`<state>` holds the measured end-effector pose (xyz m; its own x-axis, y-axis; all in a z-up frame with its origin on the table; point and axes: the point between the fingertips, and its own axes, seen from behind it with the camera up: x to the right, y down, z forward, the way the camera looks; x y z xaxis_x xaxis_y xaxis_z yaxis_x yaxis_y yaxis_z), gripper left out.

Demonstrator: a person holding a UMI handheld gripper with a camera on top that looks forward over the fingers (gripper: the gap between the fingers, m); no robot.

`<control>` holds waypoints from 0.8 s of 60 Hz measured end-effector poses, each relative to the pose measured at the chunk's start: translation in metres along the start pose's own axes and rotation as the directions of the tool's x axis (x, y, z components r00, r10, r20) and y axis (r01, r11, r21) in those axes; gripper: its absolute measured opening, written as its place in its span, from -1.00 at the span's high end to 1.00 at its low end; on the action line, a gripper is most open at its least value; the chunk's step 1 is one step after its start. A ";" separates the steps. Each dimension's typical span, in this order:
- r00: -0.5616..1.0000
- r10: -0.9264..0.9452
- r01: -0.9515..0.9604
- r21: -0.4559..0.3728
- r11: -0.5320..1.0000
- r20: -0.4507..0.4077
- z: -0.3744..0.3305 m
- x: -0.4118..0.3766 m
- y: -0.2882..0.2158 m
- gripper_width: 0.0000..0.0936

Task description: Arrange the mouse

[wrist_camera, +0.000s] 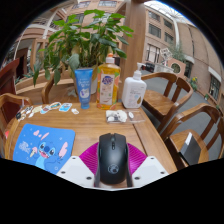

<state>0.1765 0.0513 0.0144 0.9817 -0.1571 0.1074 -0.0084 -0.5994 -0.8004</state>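
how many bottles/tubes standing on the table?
3, in a row beyond the mouse: blue tube, yellow pump bottle, white pump bottle. The plant behind could hide more.

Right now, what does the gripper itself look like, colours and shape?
The gripper has two pale grey, angular fingers with chamfered tips, one on each side. Each carries a magenta pad on its inner face. No cables, markings, hand or sleeve are visible.

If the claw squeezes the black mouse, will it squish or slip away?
Probably no squishing: the mouse looks like hard plastic. Its rounded, smooth sides might slip a little, though it sits between the claw pads. It lies flat on the table, so rolling seems unlikely.
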 end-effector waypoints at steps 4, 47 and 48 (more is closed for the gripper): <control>0.999 0.030 -0.029 0.059 0.998 -0.020 -0.019 0.010 -0.030 0.22; 0.971 -0.032 0.042 -0.037 0.998 0.235 -0.037 -0.221 -0.002 0.11; 0.971 -0.030 0.042 -0.044 0.998 0.236 -0.035 -0.223 0.001 0.11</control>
<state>-0.0493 0.0578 0.0100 0.9986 0.0509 -0.0107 0.0244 -0.6392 -0.7686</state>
